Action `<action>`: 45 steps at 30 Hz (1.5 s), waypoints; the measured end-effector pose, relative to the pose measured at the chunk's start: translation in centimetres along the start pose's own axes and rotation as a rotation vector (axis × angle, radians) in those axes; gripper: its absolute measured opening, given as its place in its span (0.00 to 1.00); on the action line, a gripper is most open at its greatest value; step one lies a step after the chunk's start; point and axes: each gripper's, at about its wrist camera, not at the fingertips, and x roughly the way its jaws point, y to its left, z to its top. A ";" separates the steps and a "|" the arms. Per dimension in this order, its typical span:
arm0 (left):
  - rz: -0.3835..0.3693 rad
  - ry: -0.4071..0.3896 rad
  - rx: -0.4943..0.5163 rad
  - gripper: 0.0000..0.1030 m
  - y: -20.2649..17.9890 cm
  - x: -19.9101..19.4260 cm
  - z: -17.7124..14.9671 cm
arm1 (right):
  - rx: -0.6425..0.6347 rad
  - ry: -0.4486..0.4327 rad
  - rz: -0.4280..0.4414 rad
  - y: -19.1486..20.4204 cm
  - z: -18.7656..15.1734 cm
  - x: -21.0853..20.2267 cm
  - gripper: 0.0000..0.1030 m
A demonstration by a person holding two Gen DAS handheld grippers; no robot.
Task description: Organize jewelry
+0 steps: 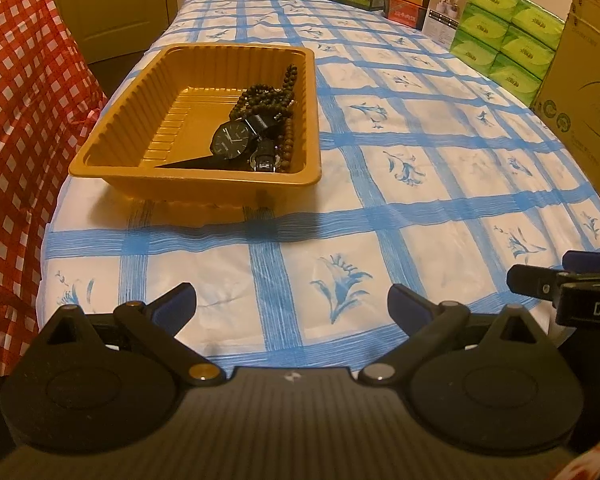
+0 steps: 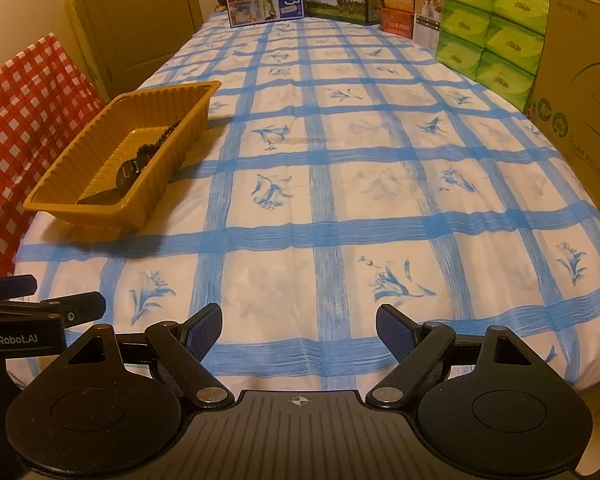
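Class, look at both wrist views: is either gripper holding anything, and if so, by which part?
Nothing is held. The left gripper and right gripper both have open, empty jaws; the jewelry lies in the tray.

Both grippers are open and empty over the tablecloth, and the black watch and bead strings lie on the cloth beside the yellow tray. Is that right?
Not quite. The black watch and bead strings lie inside the yellow tray, not beside it; the left wrist view shows this. The left gripper and right gripper are indeed open and empty over the tablecloth.

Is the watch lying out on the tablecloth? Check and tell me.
No, the watch lies inside the tray, next to the beads, not out on the tablecloth.
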 end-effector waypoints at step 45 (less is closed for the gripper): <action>-0.006 -0.002 -0.013 0.99 -0.1 0.3 0.1 | -0.007 0.006 0.003 0.7 0.0 0.7 0.81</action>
